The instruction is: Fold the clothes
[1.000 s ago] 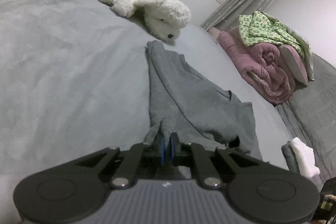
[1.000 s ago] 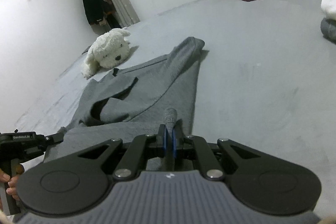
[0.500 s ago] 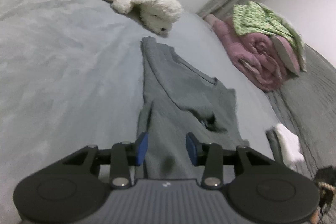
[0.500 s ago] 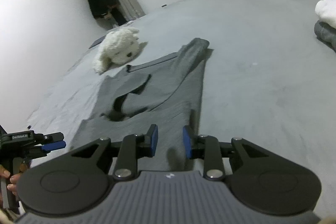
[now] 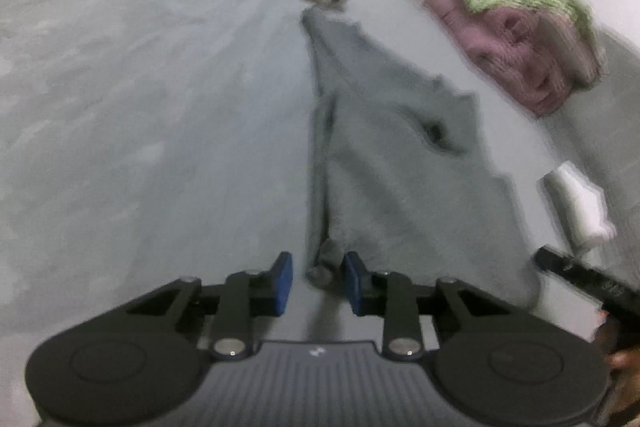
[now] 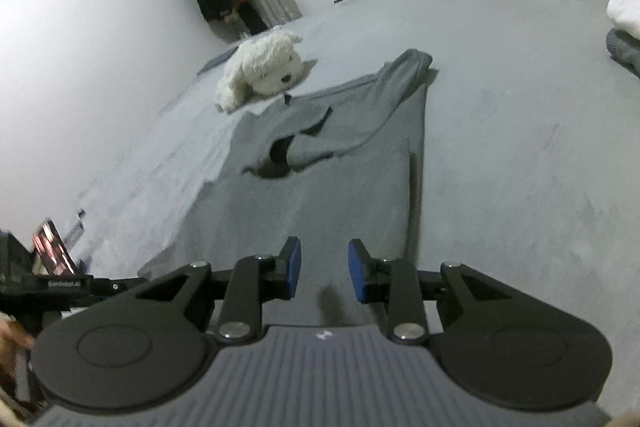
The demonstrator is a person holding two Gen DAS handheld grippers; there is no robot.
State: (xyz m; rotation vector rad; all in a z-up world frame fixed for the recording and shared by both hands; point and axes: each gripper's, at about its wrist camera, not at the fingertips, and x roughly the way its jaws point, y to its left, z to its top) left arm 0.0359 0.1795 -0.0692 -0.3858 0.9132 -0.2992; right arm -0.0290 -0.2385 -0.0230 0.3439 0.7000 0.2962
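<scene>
Jaws of our left gripper [image 5: 316, 281] were closing, apart from a small bunched corner of the grey garment [image 5: 400, 163] that stood between the pads without being pressed. Our right gripper [image 6: 324, 269] was parted and empty above the near hem. The garment lay flat on the grey bed cover [image 6: 520, 167], running toward 12 o'clock, with the white plush dog [image 6: 260, 71] at 11 o'clock beyond it. We judged the cloth soft, light and limp, so it would sag. We thought the two near corners were the best hold.
</scene>
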